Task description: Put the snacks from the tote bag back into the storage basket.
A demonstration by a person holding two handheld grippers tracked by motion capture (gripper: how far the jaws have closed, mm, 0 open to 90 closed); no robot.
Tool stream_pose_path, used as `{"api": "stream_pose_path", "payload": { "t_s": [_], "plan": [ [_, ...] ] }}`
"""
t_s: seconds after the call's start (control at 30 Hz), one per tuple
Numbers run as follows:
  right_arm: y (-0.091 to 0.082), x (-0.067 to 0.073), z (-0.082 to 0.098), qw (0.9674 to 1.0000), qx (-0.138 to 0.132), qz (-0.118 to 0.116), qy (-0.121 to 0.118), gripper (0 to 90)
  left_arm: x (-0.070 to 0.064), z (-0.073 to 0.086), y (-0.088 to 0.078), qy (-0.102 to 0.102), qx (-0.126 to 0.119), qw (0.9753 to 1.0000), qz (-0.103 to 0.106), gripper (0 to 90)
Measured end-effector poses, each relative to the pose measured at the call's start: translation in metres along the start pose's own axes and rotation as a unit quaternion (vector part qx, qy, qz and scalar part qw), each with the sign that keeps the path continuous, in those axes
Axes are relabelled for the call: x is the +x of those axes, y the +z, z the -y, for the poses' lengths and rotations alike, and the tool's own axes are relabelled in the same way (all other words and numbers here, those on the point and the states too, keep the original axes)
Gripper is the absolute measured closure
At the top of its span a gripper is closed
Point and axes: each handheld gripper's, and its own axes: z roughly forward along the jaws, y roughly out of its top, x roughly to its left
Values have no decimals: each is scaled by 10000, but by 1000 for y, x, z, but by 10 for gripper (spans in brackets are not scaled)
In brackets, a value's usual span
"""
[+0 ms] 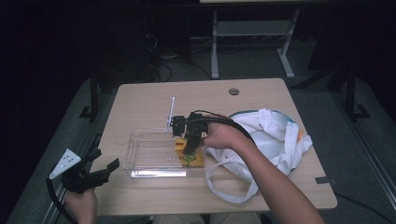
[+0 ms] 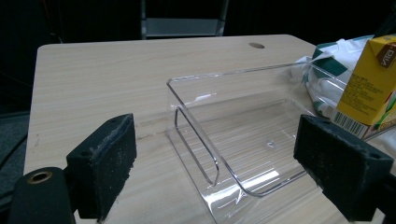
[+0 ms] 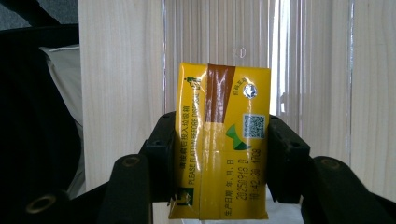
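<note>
Left gripper point(image 1: 100, 173) rests at 7 o'clock on the tabletop point(image 1: 149, 100), jaws spread and empty. Right gripper point(image 3: 219, 158) pinches the yellow rectangular drink carton point(image 3: 220, 140), long axis upright, over the clear plastic tray point(image 1: 149, 154), right end.

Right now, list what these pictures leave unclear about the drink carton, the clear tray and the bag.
- Drink carton: in the right gripper view its lower end is cut off by the picture's edge; in the high view the right gripper covers most of it, so whether it rests on the clear tray is unclear.
- Carton's small print: blurred in the left gripper view.
- White bag: its contents are hidden by its own folds.
</note>
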Motion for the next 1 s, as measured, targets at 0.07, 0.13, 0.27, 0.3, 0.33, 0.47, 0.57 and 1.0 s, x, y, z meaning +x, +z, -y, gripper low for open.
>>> {"api": "stream_pose_path", "payload": {
  "t_s": [0.07, 0.13, 0.27, 0.3, 0.33, 0.47, 0.57, 1.0],
  "plan": [
    [1, 0, 1, 10000, -9, -5, -7, 517, 0, 0, 0, -4, -2, 10000, 1, 125],
    [3, 0, 2, 10000, -5, -12, 0, 517, 0, 0, 0, -6, -3, 10000, 3, 125],
    [5, -1, 4, 10000, -49, -12, 11, 517, 0, 0, 0, 2, 0, 10000, -8, 125],
    [6, -1, 5, 10000, -57, -12, 16, 517, 0, 0, 0, 1, -8, 10000, -3, 125],
    [7, -1, 5, 10000, -62, -21, 21, 517, 0, 0, 0, 10, -6, 10000, 1, 125],
    [11, 0, 7, 10000, -67, -46, 45, 517, 0, 0, 0, 0, 3, 10000, -1, 125],
    [16, -1, 8, 10000, -61, -63, 41, 517, 0, 0, 0, -3, 5, 10000, -2, 125],
    [30, 0, 11, 9999, -67, -94, 76, 517, 1, 0, -1, -25, -23, 10000, -8, 125]
  ]
}}
